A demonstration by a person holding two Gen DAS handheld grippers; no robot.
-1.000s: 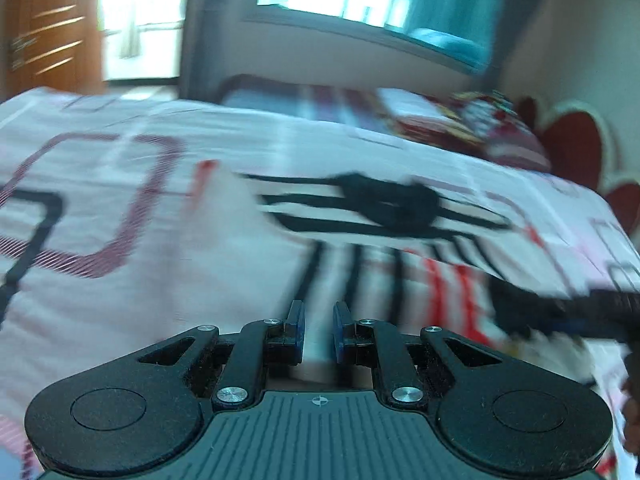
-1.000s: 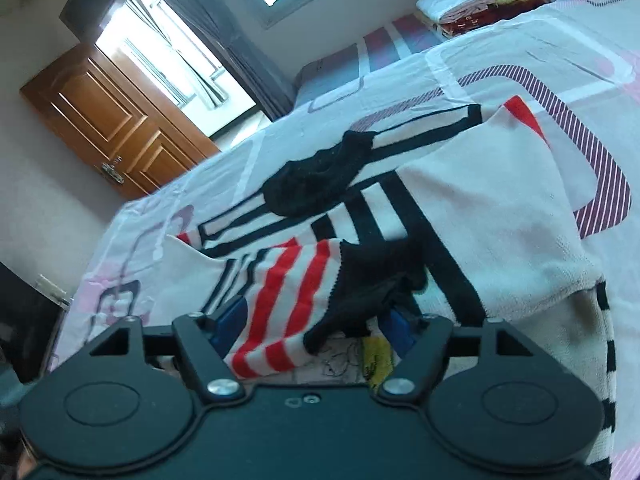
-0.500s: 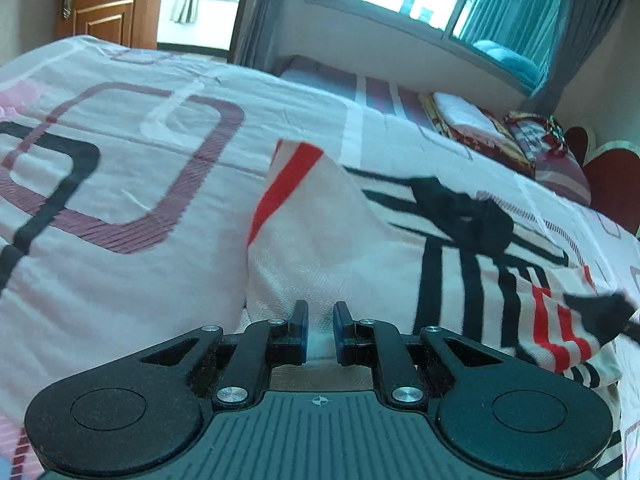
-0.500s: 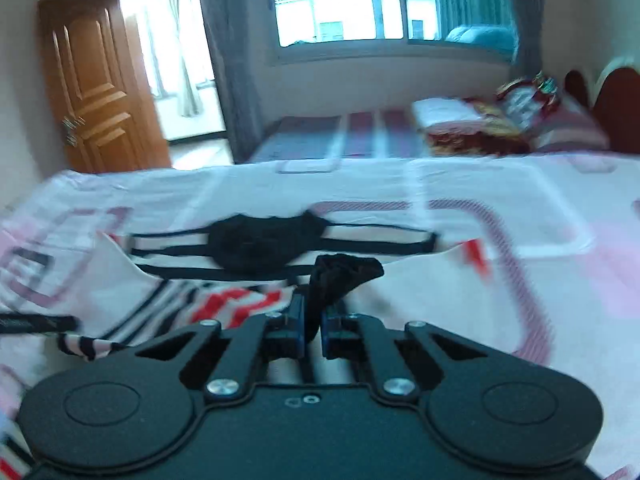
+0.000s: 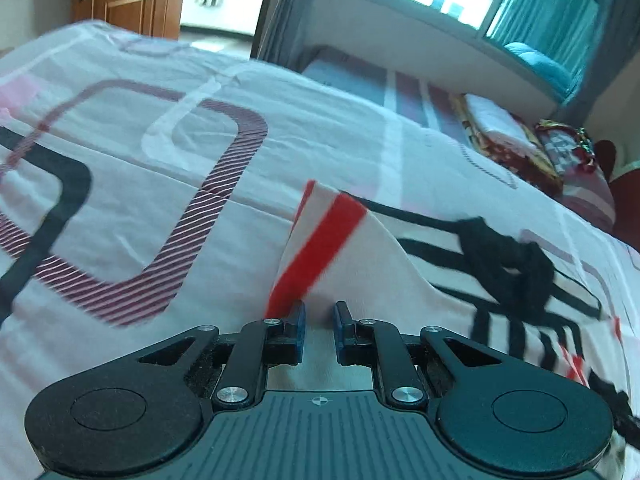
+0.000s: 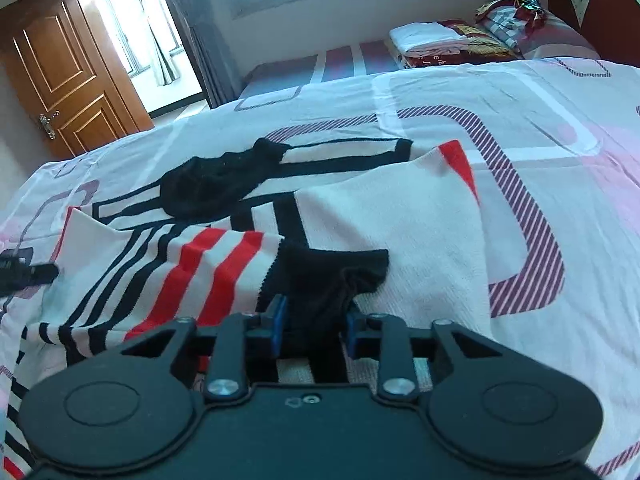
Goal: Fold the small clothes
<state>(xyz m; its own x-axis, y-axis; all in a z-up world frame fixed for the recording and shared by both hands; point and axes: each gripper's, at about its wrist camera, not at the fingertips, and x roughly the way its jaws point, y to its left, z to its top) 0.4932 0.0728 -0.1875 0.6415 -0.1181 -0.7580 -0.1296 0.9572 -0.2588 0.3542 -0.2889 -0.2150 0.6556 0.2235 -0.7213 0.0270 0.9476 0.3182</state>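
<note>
A small white knit sweater (image 6: 400,216) with red and black stripes and a black collar (image 6: 216,180) lies on the bed. Its sleeve with a black cuff (image 6: 332,276) is folded across the body. My right gripper (image 6: 312,330) has its jaws apart around the black cuff, which lies between the pads. My left gripper (image 5: 319,330) sits at the sweater's folded edge (image 5: 320,248), where a red stripe stands up; its jaws are a narrow gap apart with white fabric between them. The left gripper also shows at the left edge of the right wrist view (image 6: 24,274).
The bed sheet (image 6: 540,128) is white and pink with striped rounded squares. Folded blankets and pillows (image 6: 448,40) lie at the far end by the red headboard (image 6: 600,12). A wooden door (image 6: 60,80) and a window lie beyond the bed.
The right gripper's jaws have opened from shut on the black cuff, and the sleeve now rests lower on the sweater. The left gripper has shifted toward the red-striped edge.
</note>
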